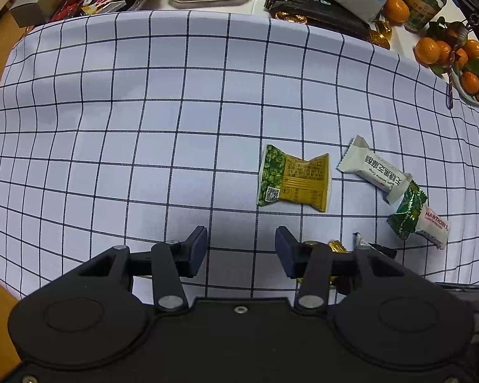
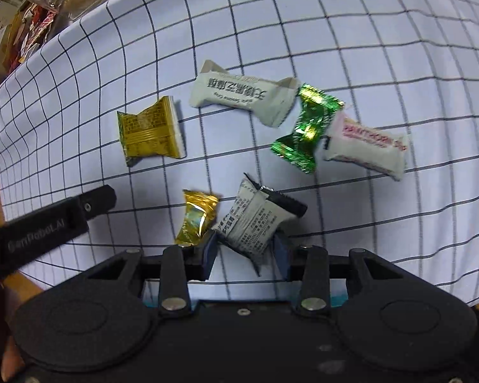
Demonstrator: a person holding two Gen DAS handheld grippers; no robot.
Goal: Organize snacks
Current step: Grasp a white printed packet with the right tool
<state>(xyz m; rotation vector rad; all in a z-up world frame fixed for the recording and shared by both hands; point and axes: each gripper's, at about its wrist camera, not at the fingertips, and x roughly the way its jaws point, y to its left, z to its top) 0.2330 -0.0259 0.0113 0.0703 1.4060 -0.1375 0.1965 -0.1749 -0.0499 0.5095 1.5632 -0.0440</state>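
Light, crinkly snack packets on a checked cloth.
Left wrist view: left gripper [image 1: 241, 249] hangs open and empty near the green-and-gold packet [image 1: 293, 180]. Right wrist view: right gripper [image 2: 246, 252] brackets the white printed packet [image 2: 255, 223]; contact unclear. Slippery film, best pinched mid-body.

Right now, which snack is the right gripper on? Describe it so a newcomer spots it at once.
On the checked cloth, find the loose cluster of wrapped snacks. The nearest one sits between the fingers of the right gripper: a white packet with small black print and a black end. The gold foil candy lies just left of it; no other snack has that dense black text block.
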